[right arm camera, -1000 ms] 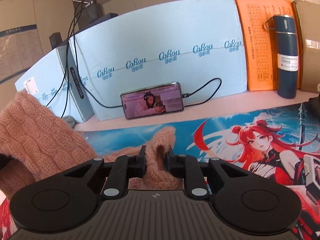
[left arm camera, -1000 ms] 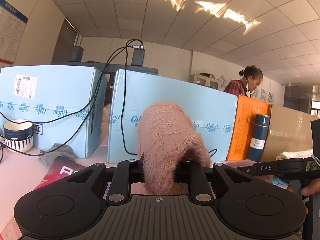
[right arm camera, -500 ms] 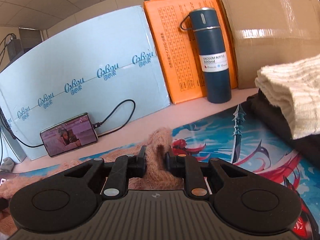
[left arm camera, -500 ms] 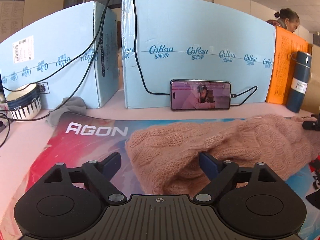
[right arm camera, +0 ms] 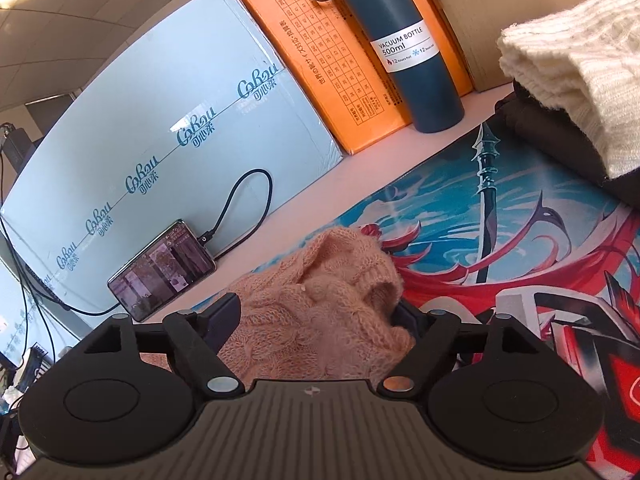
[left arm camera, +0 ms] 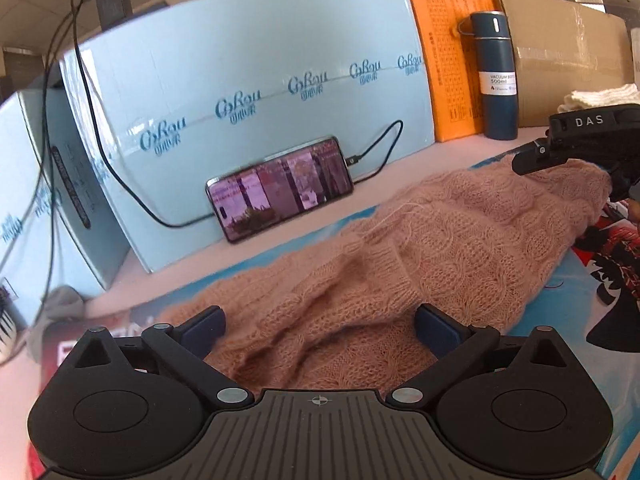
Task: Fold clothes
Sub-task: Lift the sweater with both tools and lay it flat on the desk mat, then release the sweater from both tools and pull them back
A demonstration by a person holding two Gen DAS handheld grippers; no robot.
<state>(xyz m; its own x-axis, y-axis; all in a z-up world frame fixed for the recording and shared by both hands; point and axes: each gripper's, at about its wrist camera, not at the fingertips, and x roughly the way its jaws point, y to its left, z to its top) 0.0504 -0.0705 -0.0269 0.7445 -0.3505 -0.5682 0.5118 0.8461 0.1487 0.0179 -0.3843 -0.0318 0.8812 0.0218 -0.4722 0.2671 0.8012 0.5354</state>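
A pink cable-knit sweater lies stretched out on the printed desk mat. My left gripper is open, its jaws spread wide over the near end of the sweater. My right gripper is open too, with the other end of the sweater bunched loosely between its jaws. The right gripper also shows at the far right of the left wrist view, at the sweater's far end.
A phone on a cable leans against light blue boxes at the back. A blue vacuum bottle and an orange box stand behind the mat. Folded cream and dark clothes are stacked at the right.
Both grippers let go of the sweater: the left opened first and lowered it onto the mat, the right opened in the last half second. The sweater now lies spread across the mat.
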